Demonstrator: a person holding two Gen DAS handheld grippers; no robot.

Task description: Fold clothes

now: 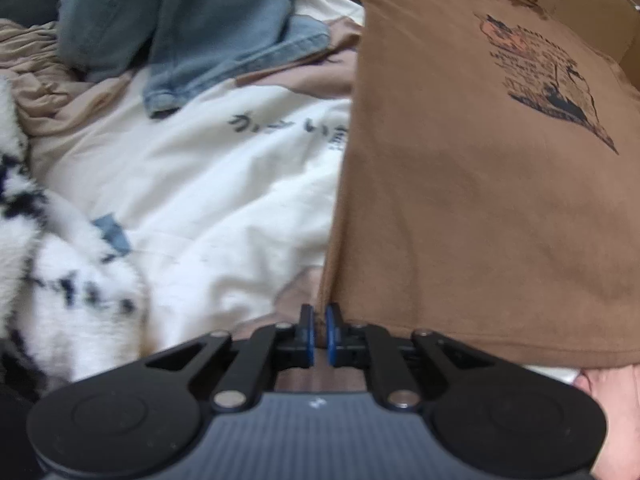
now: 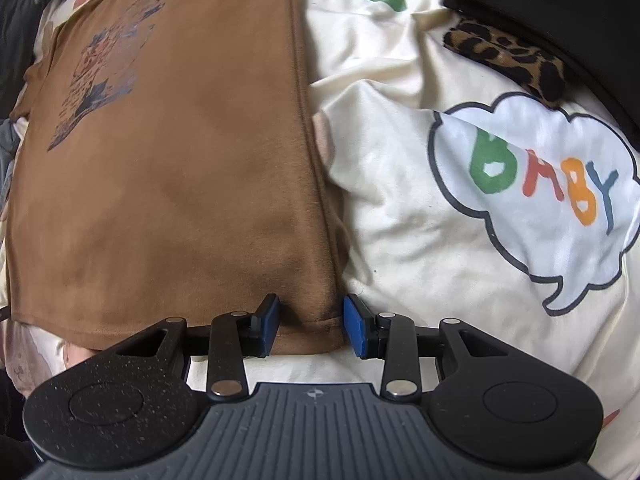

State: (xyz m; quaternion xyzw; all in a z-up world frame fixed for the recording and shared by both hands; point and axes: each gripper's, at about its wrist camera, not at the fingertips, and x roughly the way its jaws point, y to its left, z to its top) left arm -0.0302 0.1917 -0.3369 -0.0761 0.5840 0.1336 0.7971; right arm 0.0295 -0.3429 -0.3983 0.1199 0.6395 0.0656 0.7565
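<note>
Shirt point(image 2: 172, 168) lies lengthwise, hem nearest (print far) — left claw point(image 1: 319, 336) pinched shut, right claw point(image 2: 311, 328) wide.

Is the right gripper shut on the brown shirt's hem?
No: the right gripper has its jaws open, straddling the bottom corner of the brown shirt.

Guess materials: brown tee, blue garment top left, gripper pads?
Brown tee: soft matte knit, probably cotton jersey; faintly brushed surface, printed graphic. Blue garment: looks like faded denim; stitched hem, washed tone. Fingertip pads: blue, matte, likely rubber or foam; too blurred to say which.
</note>
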